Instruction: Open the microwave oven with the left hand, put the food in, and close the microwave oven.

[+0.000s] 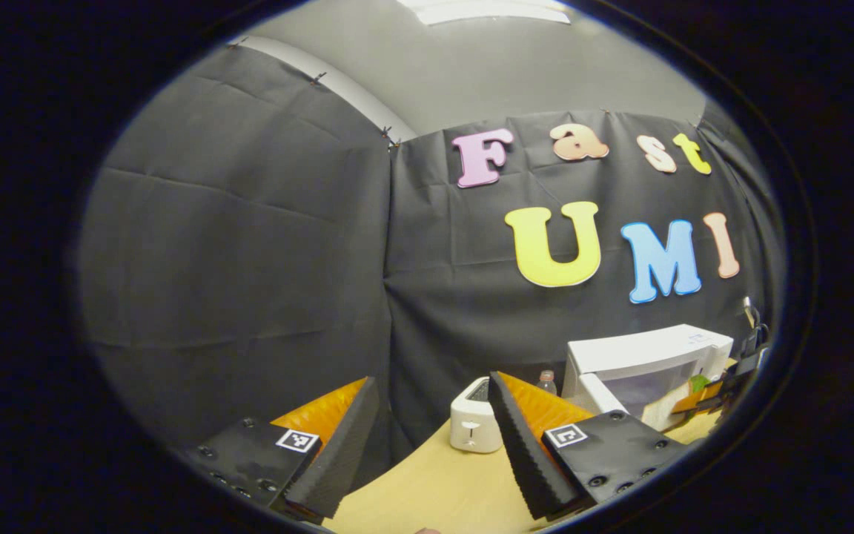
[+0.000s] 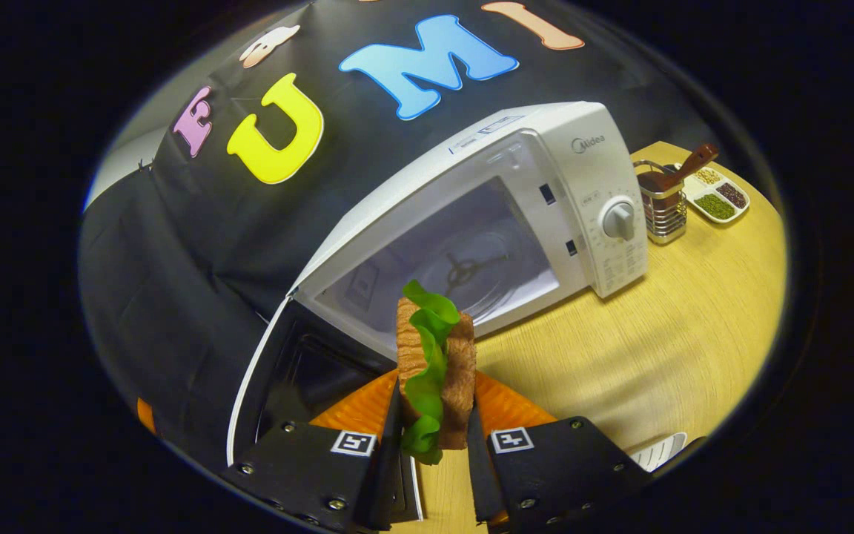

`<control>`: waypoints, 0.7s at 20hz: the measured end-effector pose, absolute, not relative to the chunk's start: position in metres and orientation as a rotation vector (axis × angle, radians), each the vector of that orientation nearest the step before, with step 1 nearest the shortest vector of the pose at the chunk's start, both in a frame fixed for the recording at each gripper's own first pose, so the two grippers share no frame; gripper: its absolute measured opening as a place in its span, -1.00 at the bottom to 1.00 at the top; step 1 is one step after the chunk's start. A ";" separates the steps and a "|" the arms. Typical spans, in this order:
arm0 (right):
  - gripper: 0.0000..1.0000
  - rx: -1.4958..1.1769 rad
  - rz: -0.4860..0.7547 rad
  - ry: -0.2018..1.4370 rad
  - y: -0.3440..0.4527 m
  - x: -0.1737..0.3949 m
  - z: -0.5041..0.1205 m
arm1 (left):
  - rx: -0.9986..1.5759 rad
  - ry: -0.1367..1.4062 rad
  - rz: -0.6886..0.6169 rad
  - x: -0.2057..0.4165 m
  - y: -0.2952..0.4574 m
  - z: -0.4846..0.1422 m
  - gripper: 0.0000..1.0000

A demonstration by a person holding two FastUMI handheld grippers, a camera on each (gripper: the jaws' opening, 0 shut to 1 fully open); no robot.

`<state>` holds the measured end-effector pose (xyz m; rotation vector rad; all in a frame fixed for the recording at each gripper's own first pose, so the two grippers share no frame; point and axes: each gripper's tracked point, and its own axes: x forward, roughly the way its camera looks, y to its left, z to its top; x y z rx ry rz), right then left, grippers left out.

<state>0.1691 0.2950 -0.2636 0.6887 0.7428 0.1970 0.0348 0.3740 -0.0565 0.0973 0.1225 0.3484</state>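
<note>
The right gripper [image 2: 433, 434] pinched the sandwich [image 2: 434, 371] between both fingers, one finger against each bread slice, so the food stood upright on its edge just ahead of the camera. Its long axis ran from the fingers upward and away toward the microwave oven [image 2: 486, 222], with green lettuce spilling from the seam at the top and again at the bottom near the fingertips. The sandwich hung in front of the open cavity, near its lower front edge but not inside it. The oven door [image 2: 279, 386] was swung out to the left of the cavity. A dial sat on the oven's control panel, and beyond it on the wooden table [image 2: 664, 341] stood a wire utensil holder [image 2: 663, 211] and a small tray of seeds [image 2: 716, 196]. In the left gripper view, the left gripper [image 1: 431, 445] stood spread wide with nothing between its fingers, well apart from the oven, with a white toaster [image 1: 474, 424] just beyond.
</note>
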 end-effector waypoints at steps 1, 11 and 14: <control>-0.17 0.681 0.191 0.726 0.299 0.177 -0.266 | 0.105 0.128 0.356 0.034 0.380 -0.057 0.99; -0.17 0.655 0.167 0.577 0.332 0.263 -0.294 | 0.181 0.178 0.429 0.013 0.416 -0.059 0.82; -0.17 0.681 0.131 0.563 0.330 0.283 -0.306 | 0.200 0.202 0.442 0.003 0.419 -0.065 0.82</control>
